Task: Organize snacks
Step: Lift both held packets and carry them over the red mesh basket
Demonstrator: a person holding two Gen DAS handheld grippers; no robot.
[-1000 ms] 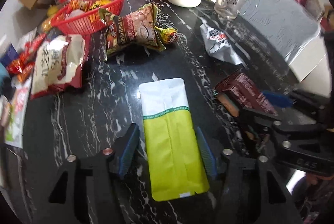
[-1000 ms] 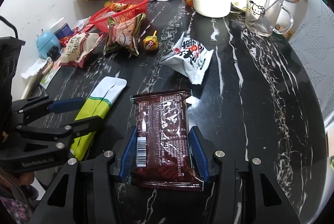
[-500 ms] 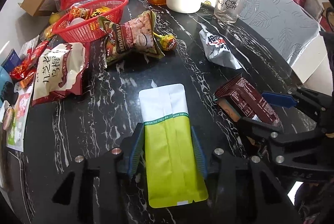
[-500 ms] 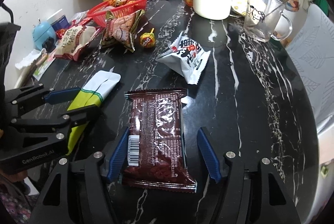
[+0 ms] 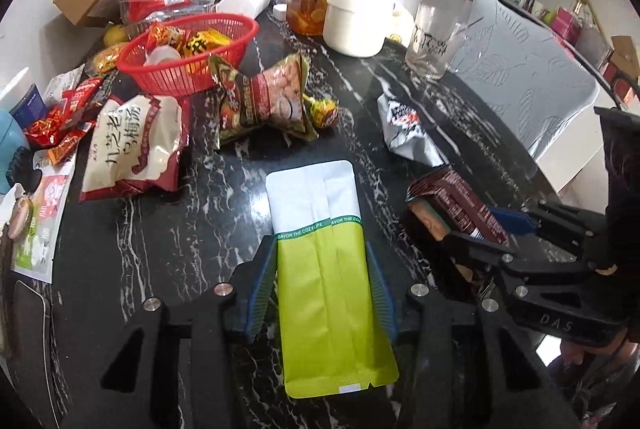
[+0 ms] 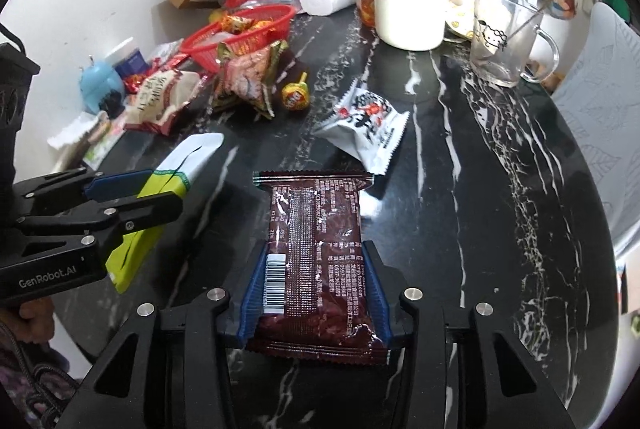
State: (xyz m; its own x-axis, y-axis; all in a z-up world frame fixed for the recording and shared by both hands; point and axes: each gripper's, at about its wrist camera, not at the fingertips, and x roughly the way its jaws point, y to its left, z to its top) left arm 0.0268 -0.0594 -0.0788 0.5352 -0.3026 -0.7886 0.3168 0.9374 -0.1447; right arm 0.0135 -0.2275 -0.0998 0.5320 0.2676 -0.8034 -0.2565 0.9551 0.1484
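The left gripper is clamping a green pouch by its long edges, and the right gripper is clamping a brown packet the same way; both snacks are lying flat on the black table, on the near side of the red basket, with the pouch closer to it than the packet. The basket is sitting at the far left with small snacks already in it, so it is probably where these two are going. To do the lift well, each gripper should be rising level, since the flat wrappers are slippery and may sag or slide out. The carry should be passing above the loose bags lying just this side of the basket, and the two grippers, now close beside each other, should be going one at a time.
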